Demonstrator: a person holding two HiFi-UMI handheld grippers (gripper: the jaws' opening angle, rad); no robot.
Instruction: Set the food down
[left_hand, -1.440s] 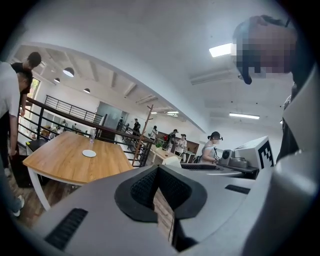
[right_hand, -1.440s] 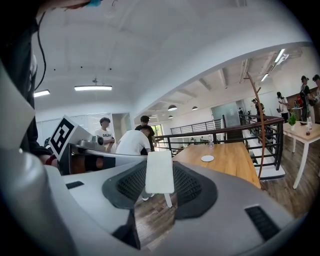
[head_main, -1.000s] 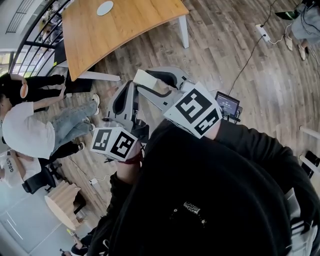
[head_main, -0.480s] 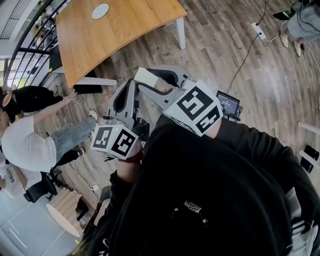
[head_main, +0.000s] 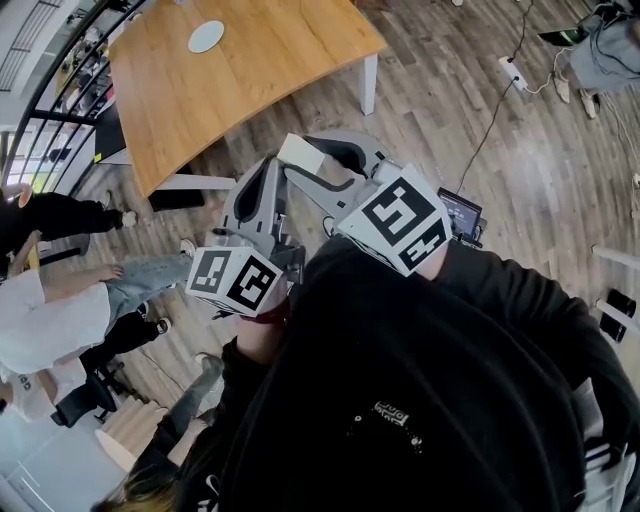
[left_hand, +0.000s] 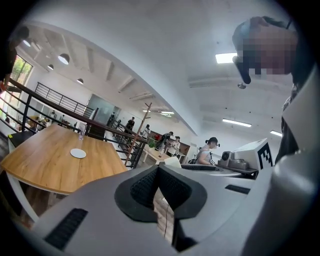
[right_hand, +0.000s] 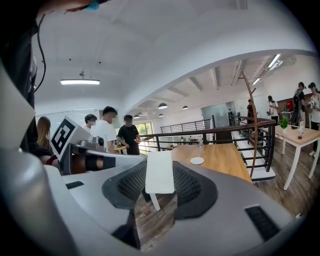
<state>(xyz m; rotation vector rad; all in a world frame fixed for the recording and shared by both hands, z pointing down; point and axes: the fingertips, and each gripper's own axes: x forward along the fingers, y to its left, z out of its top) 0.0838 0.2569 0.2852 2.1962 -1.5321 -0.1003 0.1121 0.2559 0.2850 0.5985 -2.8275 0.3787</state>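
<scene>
My right gripper (right_hand: 160, 186) is shut on a white ice-pop bar (right_hand: 160, 171) with a short stick hanging below it; the bar stands upright between the pads. In the head view the ice-pop bar (head_main: 297, 152) sits at the tip of the right gripper (head_main: 312, 162), held in the air close to my chest. My left gripper (head_main: 264, 172) is just left of it, and in the left gripper view the left gripper (left_hand: 159, 171) has its pads meeting at the tip with nothing between them. Ahead stands a wooden table (head_main: 270, 75) with a small white plate (head_main: 207, 36).
People stand and sit at the left (head_main: 60, 310). A power strip (head_main: 513, 68) and its cable lie on the wood floor at the right, with a small screen device (head_main: 460, 212) near my right arm. A black railing (right_hand: 215, 132) runs behind the table (right_hand: 222, 156).
Both grippers keep their pose and the bar stays gripped. The table and plate have shifted slightly right in view, and the people at the left have moved lower in the picture.
</scene>
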